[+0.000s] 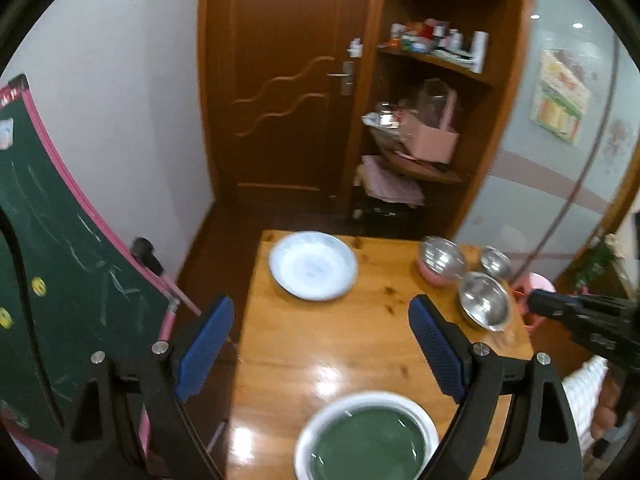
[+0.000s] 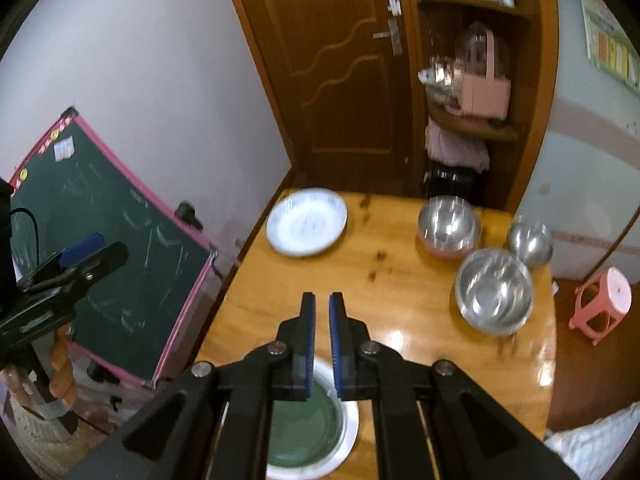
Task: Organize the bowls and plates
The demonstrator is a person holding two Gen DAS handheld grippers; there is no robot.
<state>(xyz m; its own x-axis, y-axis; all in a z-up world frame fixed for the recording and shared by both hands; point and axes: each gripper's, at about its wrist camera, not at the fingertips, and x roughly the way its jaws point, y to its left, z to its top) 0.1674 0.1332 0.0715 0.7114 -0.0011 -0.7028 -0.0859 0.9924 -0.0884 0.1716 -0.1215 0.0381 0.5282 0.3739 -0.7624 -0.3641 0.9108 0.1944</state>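
Observation:
A white plate [image 1: 313,265] [image 2: 307,221] lies at the far left of the wooden table [image 1: 340,344] [image 2: 400,312]. A green plate with a white rim [image 1: 366,438] [image 2: 308,428] lies at the near edge. Three steel bowls stand at the far right: one on a pink base [image 1: 440,262] [image 2: 449,226], a small one [image 1: 496,262] [image 2: 530,244], a large one [image 1: 485,305] [image 2: 495,290]. My left gripper [image 1: 320,348] is open and empty above the table, just beyond the green plate. My right gripper [image 2: 322,344] is nearly shut and empty, over the green plate's far rim.
A green chalkboard with pink frame [image 1: 60,280] [image 2: 112,264] leans left of the table. A brown door [image 1: 280,100] and cluttered shelves [image 1: 432,120] stand behind. A pink stool [image 2: 602,306] sits on the floor at right.

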